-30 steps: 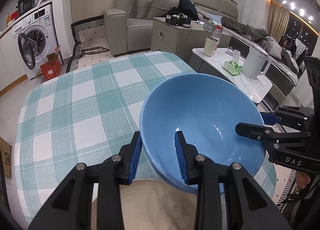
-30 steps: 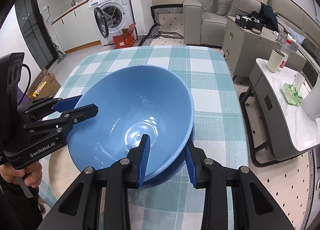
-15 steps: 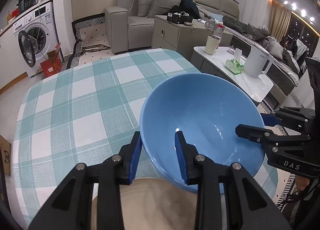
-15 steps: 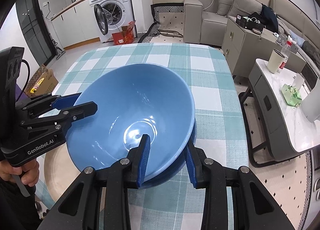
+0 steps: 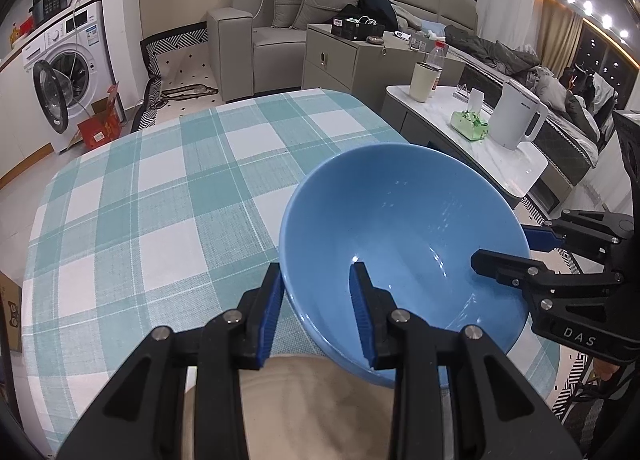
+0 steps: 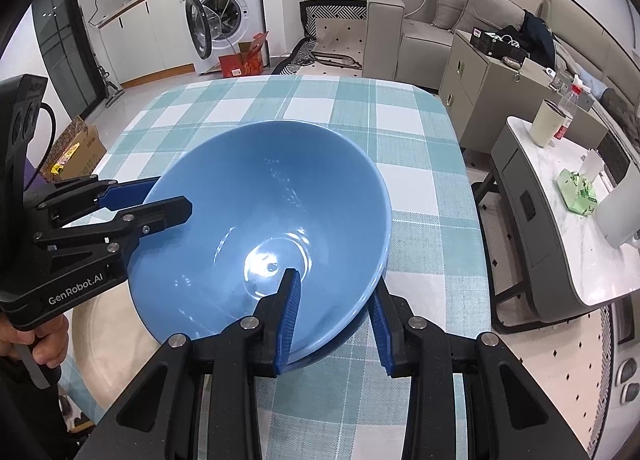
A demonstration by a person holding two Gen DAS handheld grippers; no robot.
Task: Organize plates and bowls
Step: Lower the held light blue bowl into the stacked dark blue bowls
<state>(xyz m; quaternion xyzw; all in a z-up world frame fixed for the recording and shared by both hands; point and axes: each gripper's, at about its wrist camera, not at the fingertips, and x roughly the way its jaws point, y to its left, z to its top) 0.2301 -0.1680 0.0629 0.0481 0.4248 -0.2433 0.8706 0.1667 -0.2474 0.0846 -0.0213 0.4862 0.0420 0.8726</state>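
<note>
Blue bowl [image 5: 400, 244] held tilted above the checked table [image 5: 160, 195], centre-right of frame. Left tool [image 5: 316, 312] clenched on its near rim; right tool [image 6: 334, 320] clenched on the opposite rim. Possibly a second bowl nested beneath.

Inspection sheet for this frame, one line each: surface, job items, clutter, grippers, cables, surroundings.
Surface: table under a teal-and-white checked cloth.
Job's things: blue bowl tilted, gripped by its rim on two sides; a second blue rim shows just beneath it; beige plate below on the cloth.
Clutter: nothing seen on the cloth besides these.
Grippers: left gripper and right gripper each clamp the bowl's rim, one finger inside, one outside.
Cables: a cord behind the left gripper's body.
Surroundings: washing machine with open door, sofa, side table with kettle and cup.
</note>
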